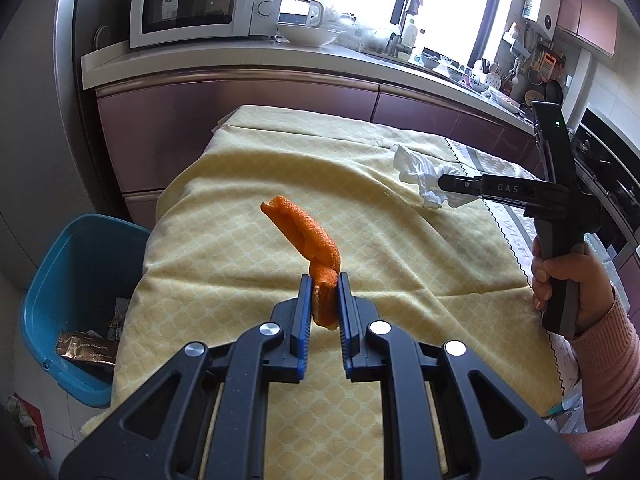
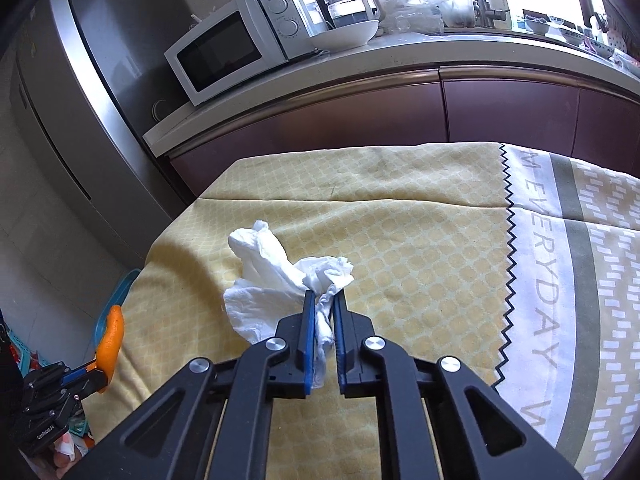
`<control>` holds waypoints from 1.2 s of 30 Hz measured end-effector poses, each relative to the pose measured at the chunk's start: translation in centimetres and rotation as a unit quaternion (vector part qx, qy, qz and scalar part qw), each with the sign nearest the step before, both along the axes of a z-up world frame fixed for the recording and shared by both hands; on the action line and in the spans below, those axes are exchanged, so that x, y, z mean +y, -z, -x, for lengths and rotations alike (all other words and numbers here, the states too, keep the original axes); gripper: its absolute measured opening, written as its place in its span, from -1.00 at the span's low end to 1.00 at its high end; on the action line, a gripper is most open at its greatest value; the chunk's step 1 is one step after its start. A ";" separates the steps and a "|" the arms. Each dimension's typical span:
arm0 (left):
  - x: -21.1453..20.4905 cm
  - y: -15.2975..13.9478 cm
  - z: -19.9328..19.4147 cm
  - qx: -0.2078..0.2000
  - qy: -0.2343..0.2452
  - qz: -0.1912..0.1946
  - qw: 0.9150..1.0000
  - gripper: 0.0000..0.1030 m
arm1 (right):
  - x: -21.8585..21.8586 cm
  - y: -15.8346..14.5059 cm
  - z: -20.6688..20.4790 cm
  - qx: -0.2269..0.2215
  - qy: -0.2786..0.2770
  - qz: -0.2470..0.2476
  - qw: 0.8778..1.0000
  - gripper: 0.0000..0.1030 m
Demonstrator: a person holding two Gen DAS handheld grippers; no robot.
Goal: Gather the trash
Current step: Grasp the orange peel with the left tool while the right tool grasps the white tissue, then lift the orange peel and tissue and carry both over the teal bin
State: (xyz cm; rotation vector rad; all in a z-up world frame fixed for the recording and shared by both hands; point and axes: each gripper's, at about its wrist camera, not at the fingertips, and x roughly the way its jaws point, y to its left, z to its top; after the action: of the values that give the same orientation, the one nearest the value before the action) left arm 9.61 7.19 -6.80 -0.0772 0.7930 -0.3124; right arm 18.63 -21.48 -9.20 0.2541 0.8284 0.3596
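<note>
Peel (image 1: 310, 240) sits clamped in my left gripper (image 1: 325, 300), tissue (image 2: 280, 280) in my right gripper (image 2: 322, 320); blue bin (image 1: 52, 264), lower left, waits.

A white boxy microwave (image 1: 204, 2) stands on the pale kitchen table (image 1: 224, 62) along the wall. Just to the right of the microwave sits a shallow white ceramic bowl (image 1: 308, 35), with a glass kettle (image 2: 352, 8) behind it. Left of the microwave rises a tall grey steel fridge (image 2: 92, 92). Below the microwave run mauve cabinet fronts (image 1: 240, 120).
</note>
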 end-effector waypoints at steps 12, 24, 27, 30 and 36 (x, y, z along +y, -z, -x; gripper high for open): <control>1.1 -0.6 1.0 -0.008 -0.008 0.000 1.000 -0.75 | -0.4 -1.2 2.8 -0.020 -0.009 -0.061 0.998 -0.92; 2.2 -1.2 1.9 -0.018 -0.013 0.002 1.000 -0.75 | -1.2 -3.1 5.1 -0.045 -0.019 -0.109 0.993 -0.92; 2.4 -1.2 2.1 -0.021 -0.014 0.002 1.000 -0.75 | -1.4 -3.3 5.5 -0.047 -0.022 -0.119 0.992 -0.92; 2.5 -1.4 2.3 -0.024 -0.014 0.000 1.000 -0.75 | -1.2 -3.2 5.8 -0.046 -0.023 -0.124 0.991 -0.92; 2.8 -1.9 3.0 -0.030 -0.014 -0.004 0.999 -0.75 | -0.6 -2.8 6.6 -0.043 -0.027 -0.138 0.989 -0.92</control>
State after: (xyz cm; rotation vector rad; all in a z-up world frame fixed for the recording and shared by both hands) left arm 6.66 9.98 -4.93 -0.0708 0.7331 -0.2845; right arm 12.02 -22.08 -6.41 0.4709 0.6997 0.5338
